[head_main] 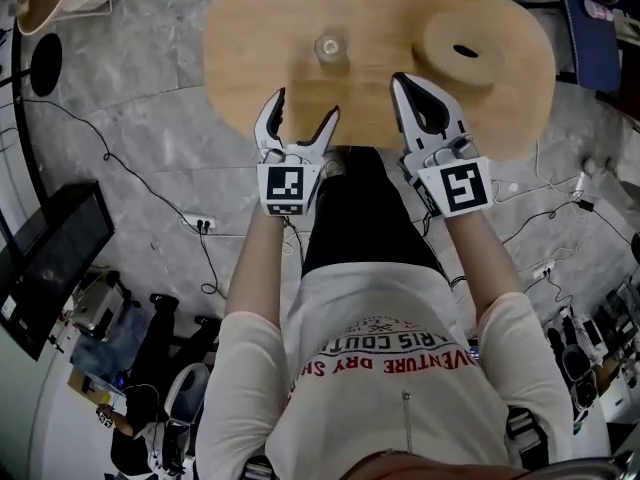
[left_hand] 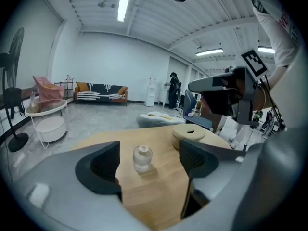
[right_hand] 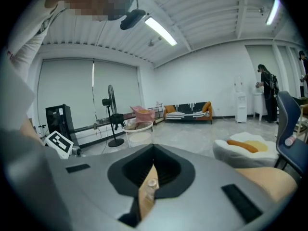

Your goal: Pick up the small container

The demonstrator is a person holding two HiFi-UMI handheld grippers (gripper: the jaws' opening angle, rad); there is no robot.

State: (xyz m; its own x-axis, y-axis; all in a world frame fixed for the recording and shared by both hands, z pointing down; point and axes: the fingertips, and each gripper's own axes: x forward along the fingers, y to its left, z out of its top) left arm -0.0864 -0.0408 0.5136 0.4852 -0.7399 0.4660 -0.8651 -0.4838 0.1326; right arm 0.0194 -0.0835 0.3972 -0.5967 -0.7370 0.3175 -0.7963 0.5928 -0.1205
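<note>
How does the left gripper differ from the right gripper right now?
The left gripper has its fingers spread wide; the right gripper has its fingers closed together. The left gripper lines up with the small glass container, which stands beyond its fingertips; the right gripper sits nearer the round wooden disc. Both are over the near edge of the table and hold nothing.

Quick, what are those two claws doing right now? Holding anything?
Left gripper: open, empty; the small clear container stands ahead of it, untouched.
Right gripper: closed, holding nothing.
</note>
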